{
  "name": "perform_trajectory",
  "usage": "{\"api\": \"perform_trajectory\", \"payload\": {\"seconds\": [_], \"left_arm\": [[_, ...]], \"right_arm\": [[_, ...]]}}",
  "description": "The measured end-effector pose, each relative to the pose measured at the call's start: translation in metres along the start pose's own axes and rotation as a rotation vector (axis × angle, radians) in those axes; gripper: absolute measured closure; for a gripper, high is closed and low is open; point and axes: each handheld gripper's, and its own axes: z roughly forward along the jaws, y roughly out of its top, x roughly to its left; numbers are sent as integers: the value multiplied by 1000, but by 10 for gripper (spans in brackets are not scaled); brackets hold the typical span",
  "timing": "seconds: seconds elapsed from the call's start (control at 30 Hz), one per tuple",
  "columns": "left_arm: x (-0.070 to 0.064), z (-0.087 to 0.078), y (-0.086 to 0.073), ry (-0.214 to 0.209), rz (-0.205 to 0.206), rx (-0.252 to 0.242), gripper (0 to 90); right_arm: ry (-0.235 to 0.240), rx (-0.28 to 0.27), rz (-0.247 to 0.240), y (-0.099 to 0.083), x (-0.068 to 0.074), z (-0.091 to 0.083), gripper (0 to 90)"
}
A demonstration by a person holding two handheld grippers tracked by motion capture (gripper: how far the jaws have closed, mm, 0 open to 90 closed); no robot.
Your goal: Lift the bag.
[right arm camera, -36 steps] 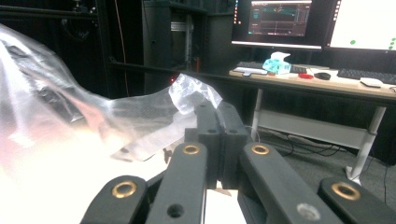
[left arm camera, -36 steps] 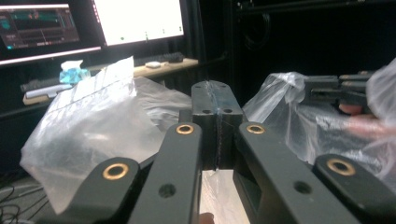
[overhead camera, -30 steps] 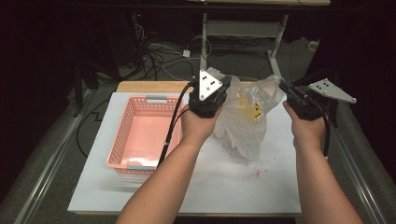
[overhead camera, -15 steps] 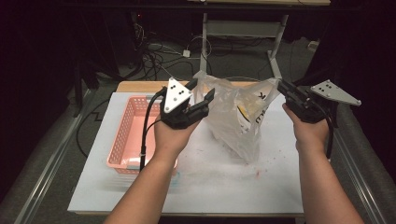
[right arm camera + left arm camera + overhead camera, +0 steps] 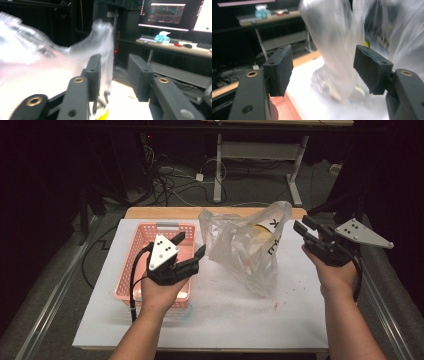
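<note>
The clear plastic bag (image 5: 247,250) stands slumped on the white table cover (image 5: 210,320), right of the pink basket (image 5: 137,285), its mouth pulled up toward the far right, with something yellow and printed lettering showing through the film. A second ago my left gripper (image 5: 192,250) was up against the bag's left side; half a second ago it was drawing off with the bag leaning after it; now it sits over the basket's right edge, near the bag but apart from it, jaws spread. In the left gripper view the two pads (image 5: 279,70) stand wide with the blurred bag beyond them and nothing between them, so I judge that this hand has released the film. My right gripper (image 5: 305,232) has stayed at the bag's upper right corner through all three pictures. In the right gripper view its jaws (image 5: 113,75) are parted by a gap, and a blurred peak of plastic rises just past the left jaw; I cannot tell whether any film is caught or merely brushes the pad. The bag has opened out and shifted toward table centre since the earlier pictures. Judgement: the work appears to be opening or emptying the bag toward the basket; the left hand now needs a fresh hold, and the loose film may collapse first.
</note>
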Motion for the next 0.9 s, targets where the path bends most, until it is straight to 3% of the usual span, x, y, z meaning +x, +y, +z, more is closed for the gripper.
{"api": "perform_trajectory", "payload": {"seconds": [0.27,0.4,0.5,0.63,0.77,0.9], "left_arm": [[-6,10,-42,-42,-57,110,169],[-13,11,-58,-54,-45,159,139],[-18,12,-70,-69,-48,207,58],[-24,14,-80,-94,-44,280,0],[-27,15,-86,-106,-49,312,0],[-28,14,-91,-102,-49,305,0]], "right_arm": [[28,80,15,-41,12,-11,452],[26,142,31,-65,16,-16,315],[25,186,40,-83,19,-20,221],[22,250,48,-104,24,-26,146],[22,301,61,-122,25,-33,81],[19,342,70,-139,26,-38,0]]}}
